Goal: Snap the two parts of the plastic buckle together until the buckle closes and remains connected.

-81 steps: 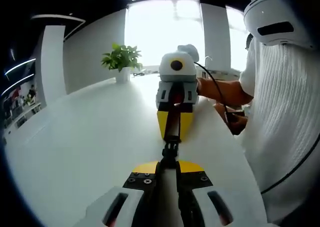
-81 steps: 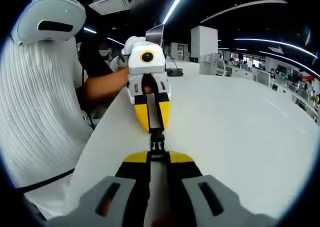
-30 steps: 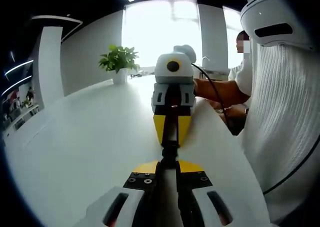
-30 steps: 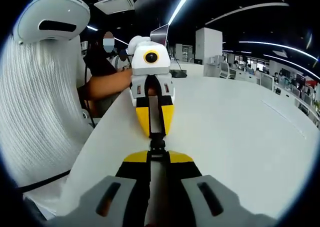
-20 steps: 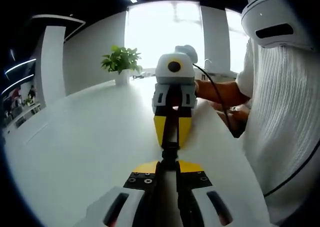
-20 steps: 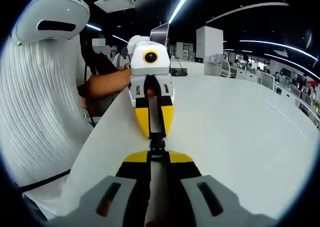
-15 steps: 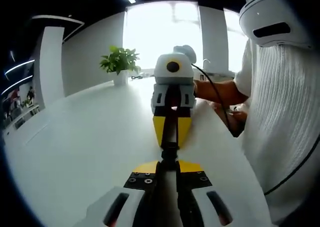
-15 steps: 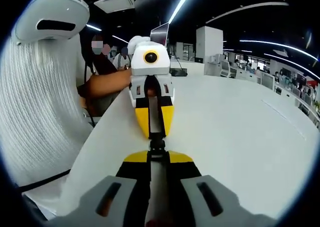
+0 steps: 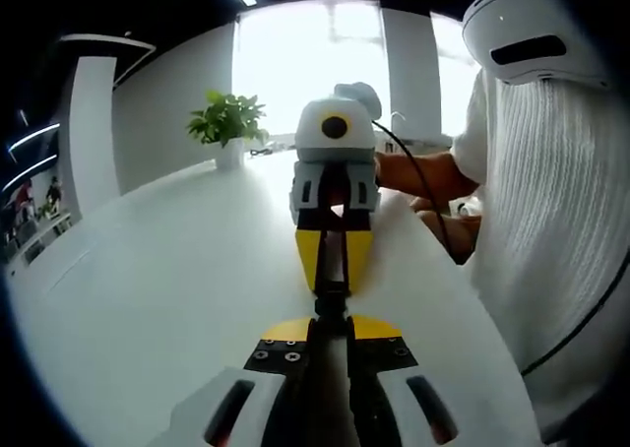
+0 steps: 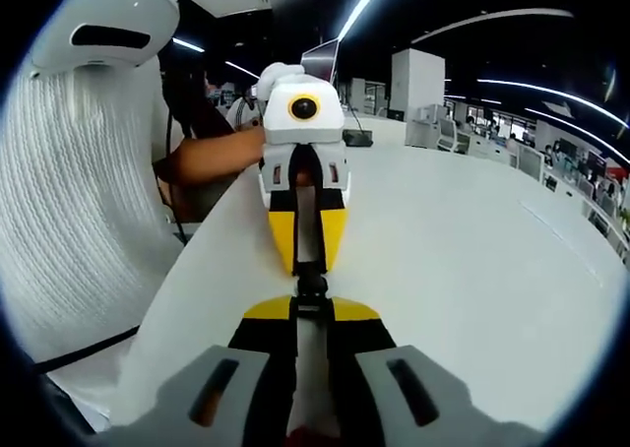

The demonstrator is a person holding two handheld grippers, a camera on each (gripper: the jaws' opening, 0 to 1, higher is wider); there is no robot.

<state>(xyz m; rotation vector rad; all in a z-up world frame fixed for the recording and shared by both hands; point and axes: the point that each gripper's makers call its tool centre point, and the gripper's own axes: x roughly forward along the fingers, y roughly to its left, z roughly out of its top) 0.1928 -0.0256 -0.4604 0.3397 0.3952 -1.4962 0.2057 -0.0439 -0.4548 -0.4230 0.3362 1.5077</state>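
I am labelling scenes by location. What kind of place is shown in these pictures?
Probably an open-plan office. The work happens at a large white table, rows of desks stand under long ceiling light strips, and a potted plant sits before a bright window.

A potted plant [image 9: 226, 129] stands on the white table [image 9: 148, 299] (far end, by the window [image 9: 305, 63]).
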